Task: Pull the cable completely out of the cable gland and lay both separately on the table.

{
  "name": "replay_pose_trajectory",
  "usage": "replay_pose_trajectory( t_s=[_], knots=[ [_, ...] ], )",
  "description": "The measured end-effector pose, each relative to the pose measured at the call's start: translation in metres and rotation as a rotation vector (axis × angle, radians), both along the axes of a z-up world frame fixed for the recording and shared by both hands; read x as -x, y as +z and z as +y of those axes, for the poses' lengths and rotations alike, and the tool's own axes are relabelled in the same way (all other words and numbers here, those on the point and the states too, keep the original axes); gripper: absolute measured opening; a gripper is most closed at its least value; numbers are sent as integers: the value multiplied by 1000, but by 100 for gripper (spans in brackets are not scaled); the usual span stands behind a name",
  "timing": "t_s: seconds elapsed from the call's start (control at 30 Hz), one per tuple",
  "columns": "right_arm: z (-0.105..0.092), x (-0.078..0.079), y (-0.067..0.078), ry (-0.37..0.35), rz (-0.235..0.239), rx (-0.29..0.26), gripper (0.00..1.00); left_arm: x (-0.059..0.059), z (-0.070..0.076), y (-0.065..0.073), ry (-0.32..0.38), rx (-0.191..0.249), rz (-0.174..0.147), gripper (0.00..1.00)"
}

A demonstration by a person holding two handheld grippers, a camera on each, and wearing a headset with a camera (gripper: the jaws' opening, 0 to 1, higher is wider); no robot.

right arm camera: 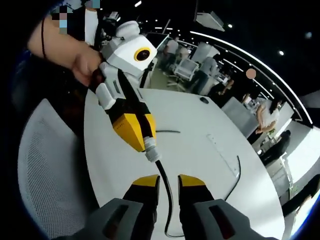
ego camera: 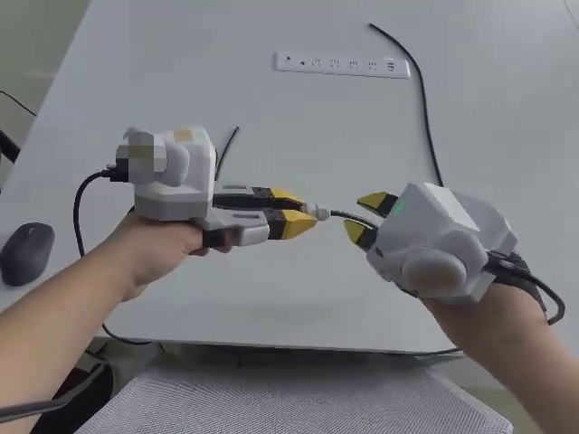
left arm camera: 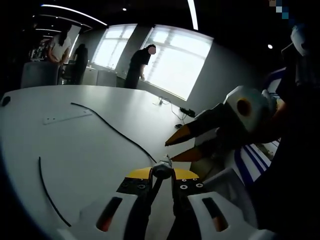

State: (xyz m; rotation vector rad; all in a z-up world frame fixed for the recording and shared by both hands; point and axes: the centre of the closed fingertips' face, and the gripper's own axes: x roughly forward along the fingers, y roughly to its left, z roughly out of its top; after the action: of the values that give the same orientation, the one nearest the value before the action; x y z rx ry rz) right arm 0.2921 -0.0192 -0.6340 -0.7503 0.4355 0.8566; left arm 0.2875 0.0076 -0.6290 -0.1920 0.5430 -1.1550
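The right gripper (ego camera: 364,218), nearest, keeps its jaws apart, with the black cable (ego camera: 342,216) passing between them. To its left, the left gripper (ego camera: 305,215) is clamped on the white cable gland (ego camera: 318,213), above the table (ego camera: 271,117) near edge.

white power strip (ego camera: 341,64), grey mouse (ego camera: 25,251), mesh chair (ego camera: 298,402)

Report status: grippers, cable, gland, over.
Left gripper shut on gland. Right gripper open, jaws either side of cable, not clamped. Cable not yet out of gland. Nothing blocking the pull.
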Motion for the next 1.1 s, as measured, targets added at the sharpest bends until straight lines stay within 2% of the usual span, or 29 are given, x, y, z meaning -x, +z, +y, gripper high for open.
replay_pose_trajectory(
  t_s=[0.13,0.47,0.57,0.73,1.1],
  knots=[
    [4,-1,-5,14,11,7,9,1,-1,1,-5,0,-1,15],
    [9,0,-8,40,4,23,6,1,-3,0,-14,-3,-7,15],
    [7,0,-11,46,8,37,2,2,-5,0,-21,1,-6,15],
    [5,-2,-10,48,7,22,1,1,-6,2,-16,6,-11,15],
    [-2,-2,-19,-1,67,-9,0,2,-8,0,-20,-5,-14,15]
  ],
)
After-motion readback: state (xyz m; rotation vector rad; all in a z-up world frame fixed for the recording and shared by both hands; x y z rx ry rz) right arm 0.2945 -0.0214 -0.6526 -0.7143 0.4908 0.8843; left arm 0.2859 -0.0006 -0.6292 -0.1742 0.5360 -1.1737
